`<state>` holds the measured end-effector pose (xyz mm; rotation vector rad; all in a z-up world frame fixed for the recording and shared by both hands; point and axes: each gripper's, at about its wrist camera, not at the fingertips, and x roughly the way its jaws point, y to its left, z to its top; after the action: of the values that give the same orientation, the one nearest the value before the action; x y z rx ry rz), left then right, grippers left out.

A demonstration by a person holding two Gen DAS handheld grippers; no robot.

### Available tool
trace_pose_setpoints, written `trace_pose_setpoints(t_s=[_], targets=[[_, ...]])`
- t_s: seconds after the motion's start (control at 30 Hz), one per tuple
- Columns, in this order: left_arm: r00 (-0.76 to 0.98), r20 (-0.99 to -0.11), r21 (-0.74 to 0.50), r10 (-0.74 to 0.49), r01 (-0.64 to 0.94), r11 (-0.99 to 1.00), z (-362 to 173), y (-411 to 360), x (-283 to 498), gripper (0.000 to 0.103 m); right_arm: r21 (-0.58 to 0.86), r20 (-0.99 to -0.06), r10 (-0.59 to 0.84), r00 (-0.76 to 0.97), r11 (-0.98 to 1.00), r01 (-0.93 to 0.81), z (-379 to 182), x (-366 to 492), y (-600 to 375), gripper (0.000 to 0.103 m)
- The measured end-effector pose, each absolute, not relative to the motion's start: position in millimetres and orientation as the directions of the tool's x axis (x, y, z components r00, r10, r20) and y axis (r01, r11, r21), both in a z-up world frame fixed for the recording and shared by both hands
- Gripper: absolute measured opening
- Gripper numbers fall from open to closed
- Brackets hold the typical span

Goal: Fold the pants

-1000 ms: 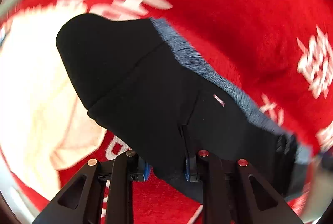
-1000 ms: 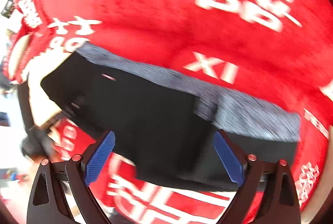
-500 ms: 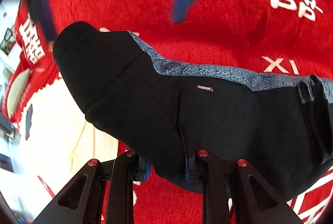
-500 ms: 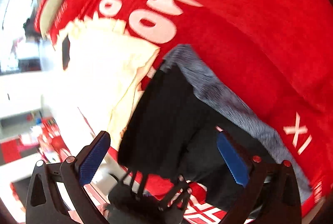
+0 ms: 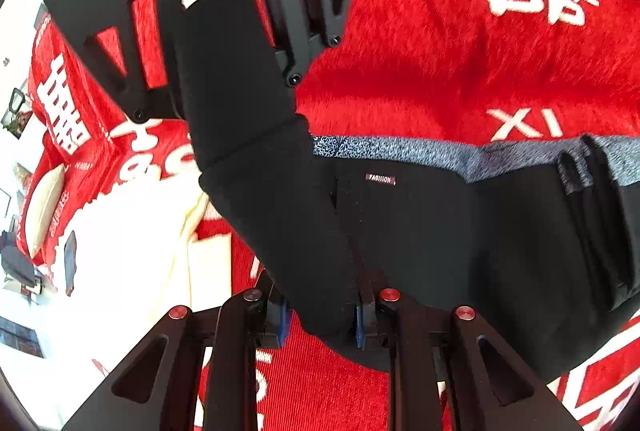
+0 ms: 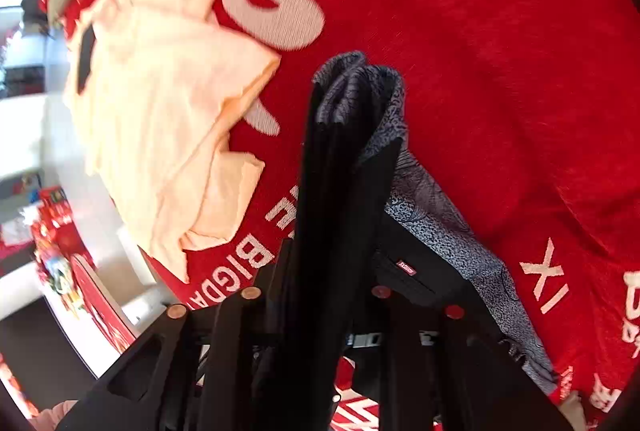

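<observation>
Claws [image 5: 320, 323] [image 6: 320, 295] tilted downward — gripping pants [image 5: 440, 231]

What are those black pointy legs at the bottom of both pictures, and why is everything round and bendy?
Those legs are the fingers of two hand-held grippers. A person holds one in each hand; no robot here. Each carries a wide-angle camera looking along its fingers, which bends the picture. One picture is from the left hand-held gripper, pinching black pants with a grey waistband. The other is from the right hand-held gripper, closing on the pants too. They lie on a red blanket with white writing, beside a cream garment.
</observation>
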<state>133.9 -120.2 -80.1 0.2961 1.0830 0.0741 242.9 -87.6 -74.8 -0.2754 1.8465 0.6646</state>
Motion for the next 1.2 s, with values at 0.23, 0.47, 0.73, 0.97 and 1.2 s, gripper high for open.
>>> trace_pose_setpoints(t_s=[0.23,0.47,0.73,0.97,1.2], targets=[[0.541,-0.826,0.283,0.158,0.157,0.946,-46.1,-155.0,131.3,0.024,0.408,-0.907,0.31,-0.286,0.815,-0.411,-30.7,250.0,-149.5,0.019],[0.599,-0.798,0.298,0.066,0.297,0.907,-8.7,-216.9,113.8,0.024,0.55,-0.834,0.533,-0.14,0.793,-0.261,18.0,237.8,-261.2,0.019],[0.563,-0.825,0.265,-0.052,0.467,0.844,6.5,-299.5,92.2,0.024,0.664,-0.74,0.672,0.03,0.737,-0.129,43.6,198.5,-380.9,0.019],[0.517,-0.849,0.283,-0.106,0.616,0.735,-1.6,-379.3,59.5,0.024,0.696,-0.711,0.688,0.145,0.718,0.008,30.9,155.5,-489.1,0.019],[0.426,-0.903,0.301,-0.056,0.719,0.627,-50.7,-432.1,34.3,0.024,0.655,-0.756,0.633,0.168,0.731,0.192,-48.0,109.0,-566.5,0.019]])
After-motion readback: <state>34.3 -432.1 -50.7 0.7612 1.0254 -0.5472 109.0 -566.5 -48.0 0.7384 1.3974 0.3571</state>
